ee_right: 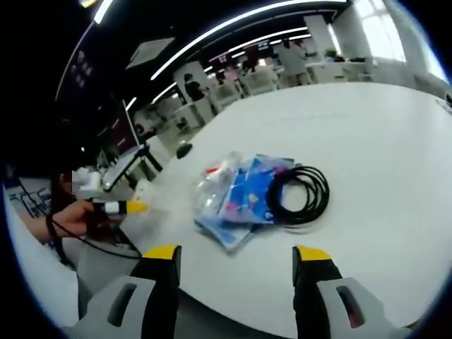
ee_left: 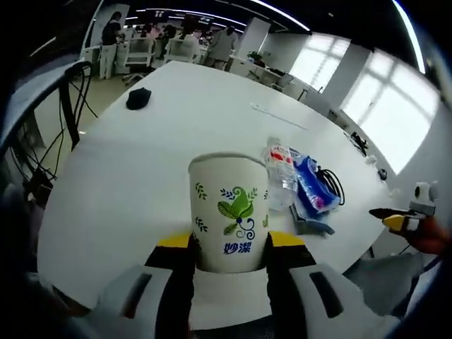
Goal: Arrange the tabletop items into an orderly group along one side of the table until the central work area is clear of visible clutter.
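Observation:
A white paper cup [ee_left: 229, 215] with a green leaf print stands between the yellow-tipped jaws of my left gripper [ee_left: 230, 244], which is shut on it above the near table edge. Just behind the cup lie a clear water bottle [ee_left: 281, 176], a blue packet [ee_left: 311, 185] and a coiled black cable [ee_left: 333, 185]. My right gripper [ee_right: 236, 256] is open and holds nothing, hovering at the table edge in front of the same bottle [ee_right: 214, 180], packet [ee_right: 253, 192] and cable [ee_right: 300, 194]. It also enters the left gripper view as the right gripper [ee_left: 394, 217], held in a hand.
The white table [ee_left: 176, 148] stretches far beyond the cluster. A small black object [ee_left: 138, 97] sits near its far left edge, also seen as the black object [ee_right: 183, 150]. A hand holds the left gripper [ee_right: 119, 206] at the left. Desks and people fill the background.

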